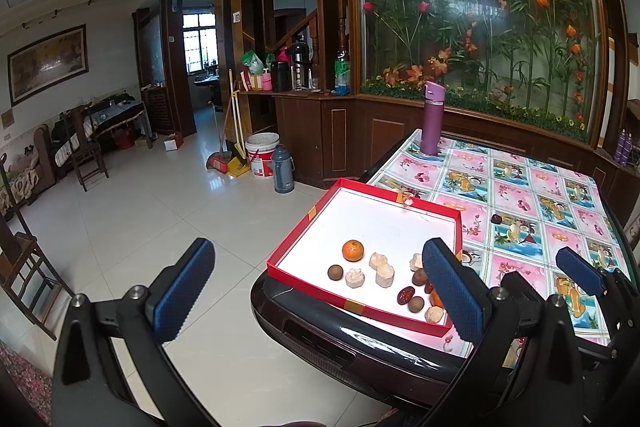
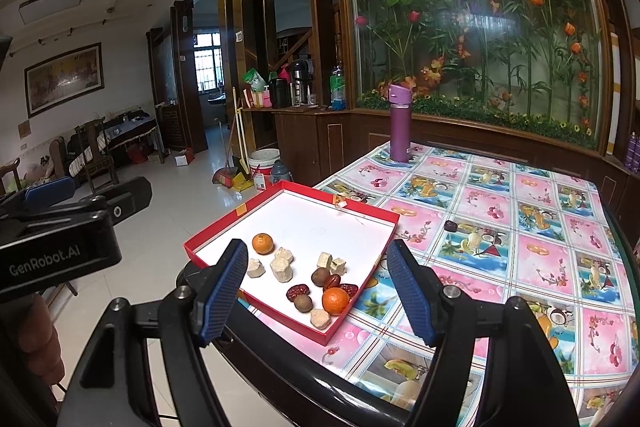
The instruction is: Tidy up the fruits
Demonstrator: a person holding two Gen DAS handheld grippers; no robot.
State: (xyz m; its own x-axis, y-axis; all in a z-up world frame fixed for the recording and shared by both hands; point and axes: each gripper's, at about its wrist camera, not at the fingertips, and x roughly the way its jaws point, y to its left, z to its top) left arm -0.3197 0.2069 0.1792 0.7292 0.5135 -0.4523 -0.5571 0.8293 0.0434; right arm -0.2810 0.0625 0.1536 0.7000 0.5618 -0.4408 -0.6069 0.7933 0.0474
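Observation:
A red box with a white floor [image 1: 384,223] [image 2: 320,223] sits at the table's near left corner. In it lie two tangerines [image 1: 353,250] [image 2: 335,300], brown round fruits [image 1: 335,272] [image 2: 303,303], red dates [image 1: 405,294] [image 2: 298,291] and several pale chunks [image 1: 385,274] [image 2: 282,269]. One dark date [image 1: 496,218] [image 2: 451,225] lies loose on the tablecloth right of the box. My left gripper [image 1: 320,291] is open and empty, held above the box's near left edge. My right gripper [image 2: 318,293] is open and empty above the box's near end.
A purple flask [image 1: 431,119] [image 2: 400,123] stands at the table's far edge. The table [image 1: 532,195] [image 2: 500,227] has a fruit-patterned cloth and a dark rounded rim. A tiled floor, a white bucket [image 1: 263,155] and chairs lie to the left.

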